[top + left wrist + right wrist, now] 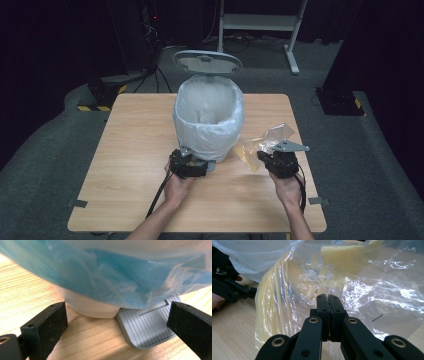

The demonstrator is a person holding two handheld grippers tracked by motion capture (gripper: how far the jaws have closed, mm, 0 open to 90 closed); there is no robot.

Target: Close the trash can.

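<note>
Pinching the plastic wrapper (312, 287) in my clenched right hand-held gripper (265, 155), I have the open bin (209, 117) up-left; my released left hand-held gripper (192, 162) straddles its pedal (147, 327)

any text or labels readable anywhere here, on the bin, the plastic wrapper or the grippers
None can be read.
Pedal bin: no label visible on its liner, lid or pedal.
Clear plastic wrapper: no print visible.
Right gripper and left gripper: no markings visible.
Black-and-yellow striped floor marking: stripes, no words.
</note>
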